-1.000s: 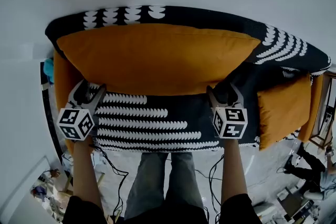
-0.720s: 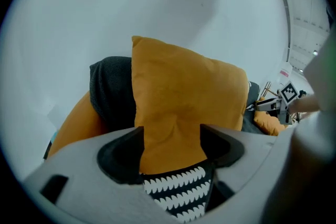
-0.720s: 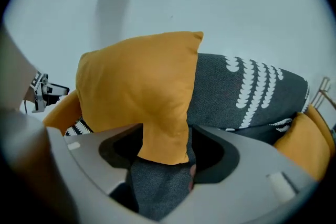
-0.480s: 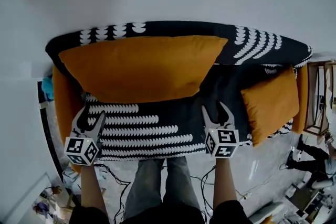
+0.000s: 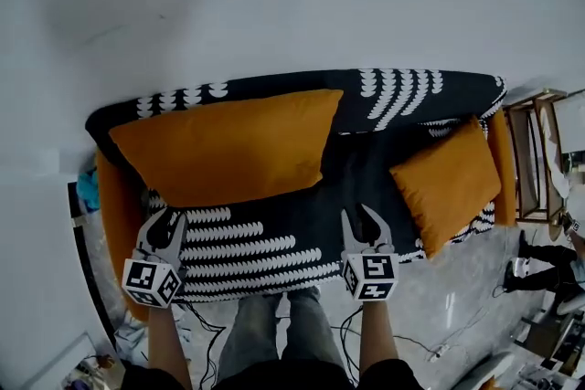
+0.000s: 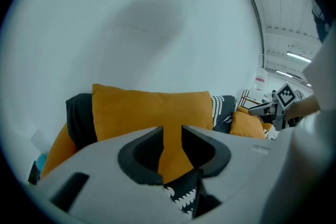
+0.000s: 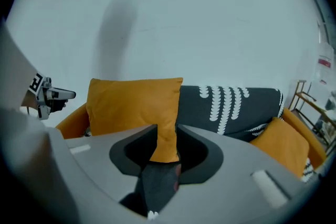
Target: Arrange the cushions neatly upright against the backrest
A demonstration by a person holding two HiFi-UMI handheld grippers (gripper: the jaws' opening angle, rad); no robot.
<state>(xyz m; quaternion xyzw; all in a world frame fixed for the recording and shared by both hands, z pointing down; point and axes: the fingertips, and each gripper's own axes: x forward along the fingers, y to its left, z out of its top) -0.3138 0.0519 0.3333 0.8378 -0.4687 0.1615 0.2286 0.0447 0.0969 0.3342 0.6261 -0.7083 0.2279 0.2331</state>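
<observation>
- Jaws on the left gripper point(image 5: 164, 225) and right gripper point(image 5: 358, 218) have just been closing to a narrow gap, with nothing between them.
- Ahead, the large orange cushion point(image 5: 224, 146) stands against the backrest point(image 5: 402, 91).
- Next, probably: the small orange cushion point(image 5: 446, 181), askew beyond the right gripper, needs grasping and righting.
- A wooden rack point(image 5: 530, 151) crowds that end.

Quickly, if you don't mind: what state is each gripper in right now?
Left tongs: slightly open, just been closing, nothing between them.
Right tongs: slightly open, just been closing, nothing between them.
</observation>
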